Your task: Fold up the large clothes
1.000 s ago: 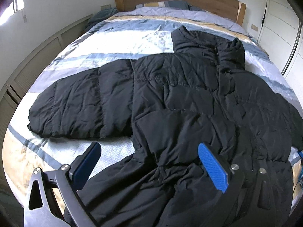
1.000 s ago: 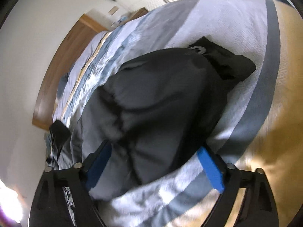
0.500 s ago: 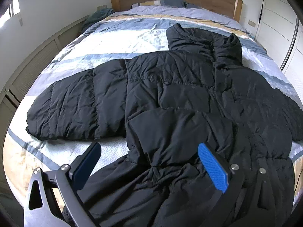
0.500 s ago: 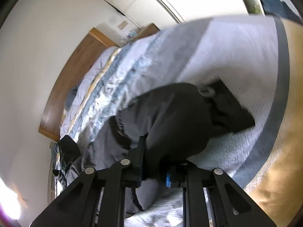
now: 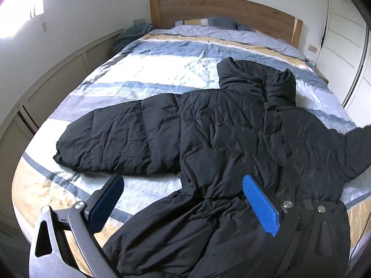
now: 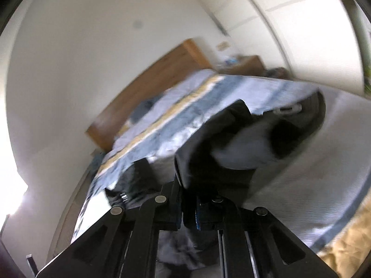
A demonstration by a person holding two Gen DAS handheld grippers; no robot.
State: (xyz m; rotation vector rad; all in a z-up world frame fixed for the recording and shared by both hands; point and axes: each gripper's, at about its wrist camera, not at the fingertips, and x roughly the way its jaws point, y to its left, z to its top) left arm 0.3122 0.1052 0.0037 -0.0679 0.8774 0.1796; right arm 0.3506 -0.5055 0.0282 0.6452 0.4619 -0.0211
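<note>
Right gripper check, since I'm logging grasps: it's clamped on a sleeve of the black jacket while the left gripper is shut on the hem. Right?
Not quite. The left gripper is open above the black jacket, holding nothing, as the left wrist view shows. The right gripper is indeed clamped on the sleeve.

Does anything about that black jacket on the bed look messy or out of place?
Yes. The jacket lies crooked across the bed, its lower part bunched and hanging over the near edge. One sleeve lies flat; the other sleeve is pinched in the shut right gripper and raised off the bed. Nothing looks torn.
</note>
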